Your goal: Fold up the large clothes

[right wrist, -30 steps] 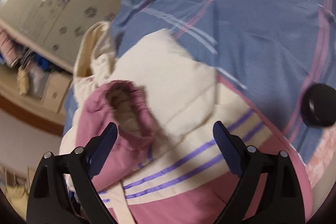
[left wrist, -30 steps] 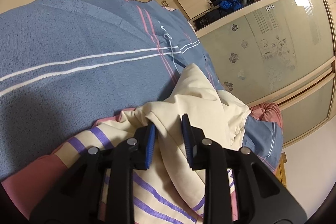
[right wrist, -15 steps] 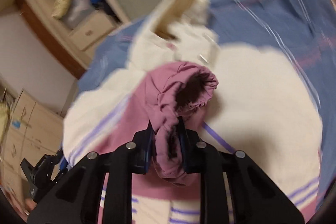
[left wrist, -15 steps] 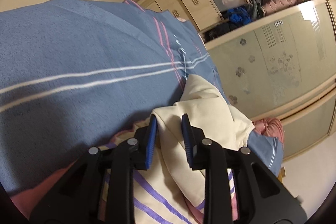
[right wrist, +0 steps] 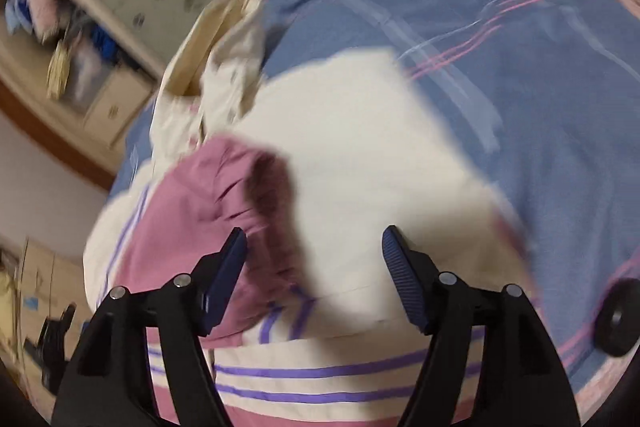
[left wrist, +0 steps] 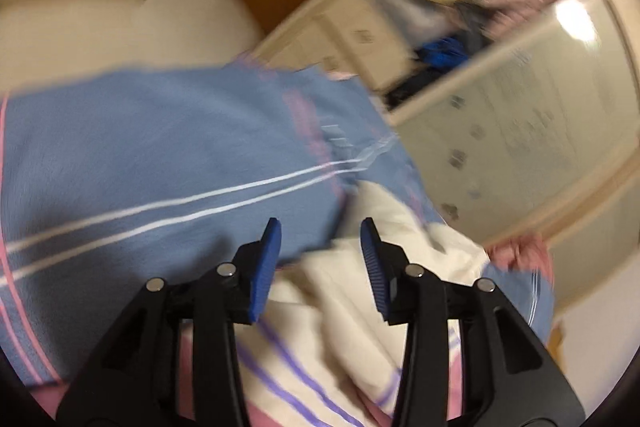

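A cream and pink jacket with purple stripes (right wrist: 360,163) lies on a blue striped bedspread (right wrist: 500,39). Its pink sleeve cuff (right wrist: 240,187) rests folded across the cream body. My right gripper (right wrist: 314,251) is open just above the jacket, the cuff by its left finger. In the left wrist view, the jacket (left wrist: 320,327) lies below my left gripper (left wrist: 320,239), which is open and holds nothing. The cream hood (left wrist: 392,223) lies just beyond its fingers. Both views are blurred by motion.
An open wardrobe (left wrist: 460,11) with piled clothes and drawers stands beyond the bed, with a frosted sliding door (left wrist: 520,131) beside it. A black round object (right wrist: 616,319) lies on the bedspread at the right. Cardboard boxes (right wrist: 36,279) stand at the left.
Both grippers have opened. The left let go of the cream fabric and the right let go of the pink cuff, which now lies on the jacket. Both cameras pulled back.
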Motion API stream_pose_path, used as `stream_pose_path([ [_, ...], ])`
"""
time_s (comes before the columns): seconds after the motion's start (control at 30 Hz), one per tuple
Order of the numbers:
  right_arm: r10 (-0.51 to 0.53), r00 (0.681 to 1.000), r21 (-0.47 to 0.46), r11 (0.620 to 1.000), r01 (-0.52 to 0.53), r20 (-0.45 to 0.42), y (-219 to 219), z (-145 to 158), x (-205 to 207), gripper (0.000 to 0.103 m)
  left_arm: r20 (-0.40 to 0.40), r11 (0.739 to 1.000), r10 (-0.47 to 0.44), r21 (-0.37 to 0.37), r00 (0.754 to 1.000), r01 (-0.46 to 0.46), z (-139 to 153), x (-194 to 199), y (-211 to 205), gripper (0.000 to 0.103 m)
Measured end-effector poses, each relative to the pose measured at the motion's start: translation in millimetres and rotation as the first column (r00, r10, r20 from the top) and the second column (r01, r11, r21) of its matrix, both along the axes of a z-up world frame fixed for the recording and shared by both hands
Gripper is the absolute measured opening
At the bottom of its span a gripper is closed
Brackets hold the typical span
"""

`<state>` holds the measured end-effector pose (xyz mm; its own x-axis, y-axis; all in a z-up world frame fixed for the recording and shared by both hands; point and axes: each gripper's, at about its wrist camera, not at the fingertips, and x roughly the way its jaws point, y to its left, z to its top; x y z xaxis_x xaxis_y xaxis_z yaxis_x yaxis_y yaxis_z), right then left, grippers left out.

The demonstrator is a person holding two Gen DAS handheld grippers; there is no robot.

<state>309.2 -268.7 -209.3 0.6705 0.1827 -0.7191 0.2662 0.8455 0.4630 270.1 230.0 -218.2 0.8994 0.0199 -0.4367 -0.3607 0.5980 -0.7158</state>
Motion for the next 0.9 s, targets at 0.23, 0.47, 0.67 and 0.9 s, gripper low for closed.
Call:
stream_pose_path([
  [0.23, 0.251, 0.965, -0.193, 0.953, -0.233, 0.071, 76, 38, 9, 0.035, -0.095, 0.923, -0.343, 0.153, 0.935, 0.354, 13, 36, -77, 0.038],
  [0.47, 0.268, 0.954, -0.284, 0.912, -0.295, -0.133, 120, -34, 70, 0.032, -0.219, 0.923, -0.319, 0.147, 0.922, 0.355, -12, 63, -77, 0.036],
  [0.67, 0.262, 0.954, -0.310, 0.904, -0.295, -0.143, 127, -45, 110, 0.032, -0.268, 0.927, -0.251, 0.209, 0.930, 0.311, -22, 93, -84, 0.036],
  [0.9, 0.383, 0.920, -0.290, 0.874, -0.390, -0.083, 120, -14, 87, 0.063, -0.213, 0.934, -0.235, 0.221, 0.948, 0.281, 3, 72, -84, 0.051],
])
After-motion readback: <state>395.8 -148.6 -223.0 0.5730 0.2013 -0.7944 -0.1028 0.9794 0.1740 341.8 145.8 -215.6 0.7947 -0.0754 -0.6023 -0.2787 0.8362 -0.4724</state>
